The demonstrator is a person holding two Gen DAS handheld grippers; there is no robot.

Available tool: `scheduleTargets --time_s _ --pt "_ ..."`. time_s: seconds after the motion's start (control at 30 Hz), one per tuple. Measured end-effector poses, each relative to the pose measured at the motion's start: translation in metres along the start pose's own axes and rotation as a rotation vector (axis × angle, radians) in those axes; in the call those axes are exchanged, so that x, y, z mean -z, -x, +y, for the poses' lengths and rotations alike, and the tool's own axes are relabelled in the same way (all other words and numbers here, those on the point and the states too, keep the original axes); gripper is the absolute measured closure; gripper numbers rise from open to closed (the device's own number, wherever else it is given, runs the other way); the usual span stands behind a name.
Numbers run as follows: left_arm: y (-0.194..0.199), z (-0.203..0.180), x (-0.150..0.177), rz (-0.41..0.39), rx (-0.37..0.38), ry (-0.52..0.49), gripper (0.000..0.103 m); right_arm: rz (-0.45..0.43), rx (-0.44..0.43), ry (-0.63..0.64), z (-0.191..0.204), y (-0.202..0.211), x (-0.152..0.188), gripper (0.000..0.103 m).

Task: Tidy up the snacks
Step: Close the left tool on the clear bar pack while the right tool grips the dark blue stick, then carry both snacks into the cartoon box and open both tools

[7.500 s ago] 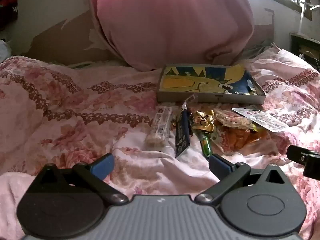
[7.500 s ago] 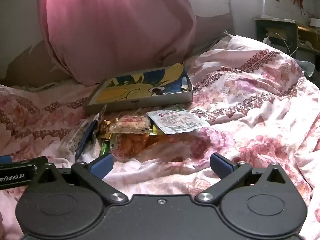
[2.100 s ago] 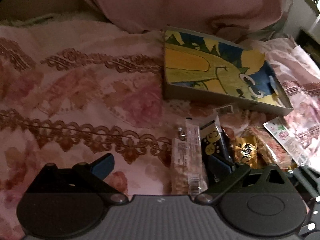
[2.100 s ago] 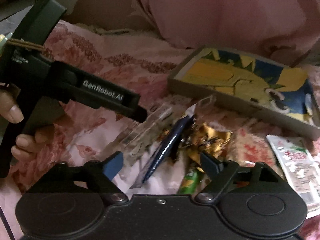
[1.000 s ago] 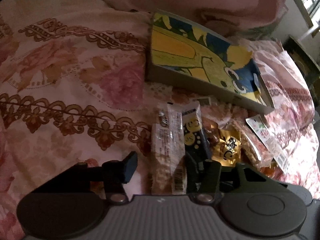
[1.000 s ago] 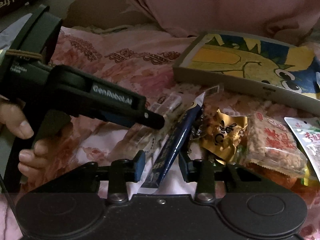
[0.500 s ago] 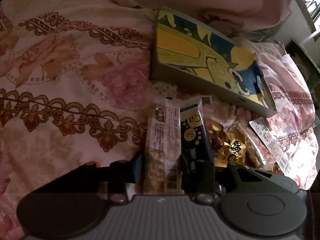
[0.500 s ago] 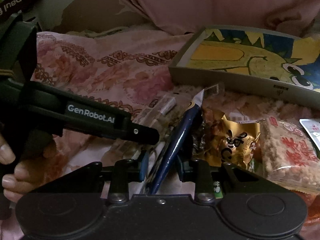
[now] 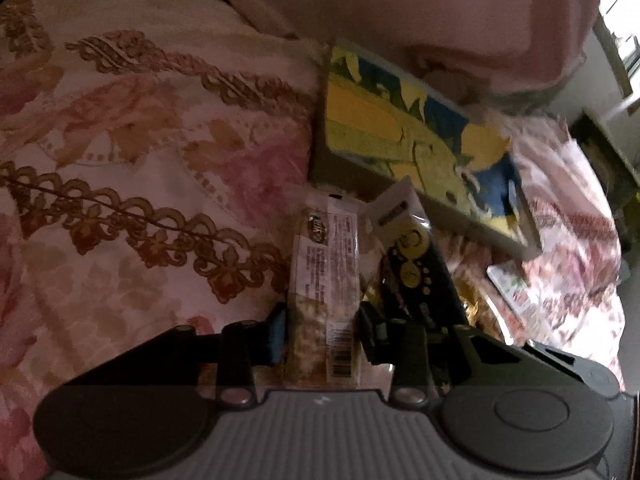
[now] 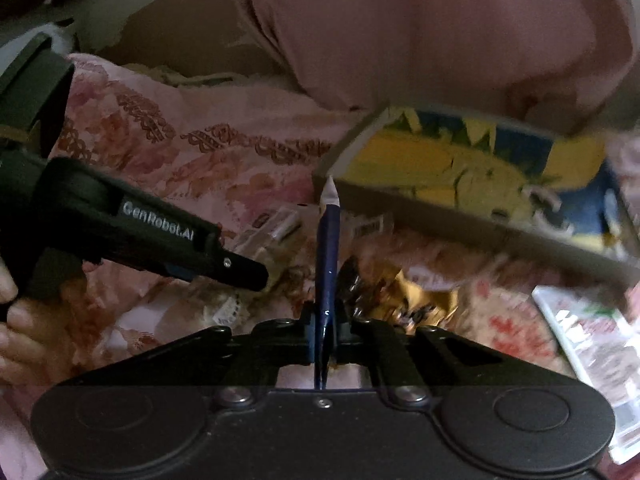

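Observation:
My left gripper (image 9: 322,334) is shut on a clear-wrapped snack bar (image 9: 324,264), one pad pressing on each long side. The bar lies lengthwise on the flowered bedspread and points away from me. My right gripper (image 10: 325,332) is shut on a dark blue packet (image 10: 327,248), seen edge-on and pointing up toward the box. The same packet (image 9: 416,256) lies just right of the bar in the left wrist view. Beyond both sits a shallow grey box (image 9: 400,144) with a yellow and blue picture inside, also visible as the box (image 10: 460,172) from the right.
A gold packet (image 10: 408,300) and a white packet with red and green print (image 10: 584,332) lie to the right of the grippers. A big pink pillow (image 10: 420,32) stands behind the box. A hand (image 10: 16,320) holds the left tool's black arm (image 10: 160,232).
Both pairs of jaws have closed: the left on the snack bar, the right on the blue packet, which now stands straight and edge-on. Both views have shifted slightly.

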State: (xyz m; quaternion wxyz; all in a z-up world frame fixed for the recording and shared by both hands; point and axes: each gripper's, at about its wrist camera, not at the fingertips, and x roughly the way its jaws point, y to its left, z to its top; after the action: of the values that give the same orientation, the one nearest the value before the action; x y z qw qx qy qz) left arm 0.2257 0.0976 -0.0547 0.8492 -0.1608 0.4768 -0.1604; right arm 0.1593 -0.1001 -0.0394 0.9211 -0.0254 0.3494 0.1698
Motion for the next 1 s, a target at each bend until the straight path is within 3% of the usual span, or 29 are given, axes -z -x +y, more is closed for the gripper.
scheduleTargets --time_s 0.2,0.47,0.73,1.0 --pt "0.020 -0.009 -0.004 -0.116 0.006 -0.001 0.063 -0.083 0.054 0.116 0.010 0.019 -0.003 0.096" --pt "0.028 -0.044 -0.036 -0.272 -0.014 -0.025 0.063 -0.168 0.093 0.102 -0.017 0.027 -0.026 0.096" --pt "-0.013 -0.080 -0.098 -0.358 0.017 -0.001 0.063 -0.260 0.135 -0.002 -0.080 0.013 -0.069 0.096" --pt "-0.072 -0.075 -0.114 -0.346 0.017 0.011 0.063 -0.244 0.131 -0.139 -0.131 -0.034 -0.086 0.096"
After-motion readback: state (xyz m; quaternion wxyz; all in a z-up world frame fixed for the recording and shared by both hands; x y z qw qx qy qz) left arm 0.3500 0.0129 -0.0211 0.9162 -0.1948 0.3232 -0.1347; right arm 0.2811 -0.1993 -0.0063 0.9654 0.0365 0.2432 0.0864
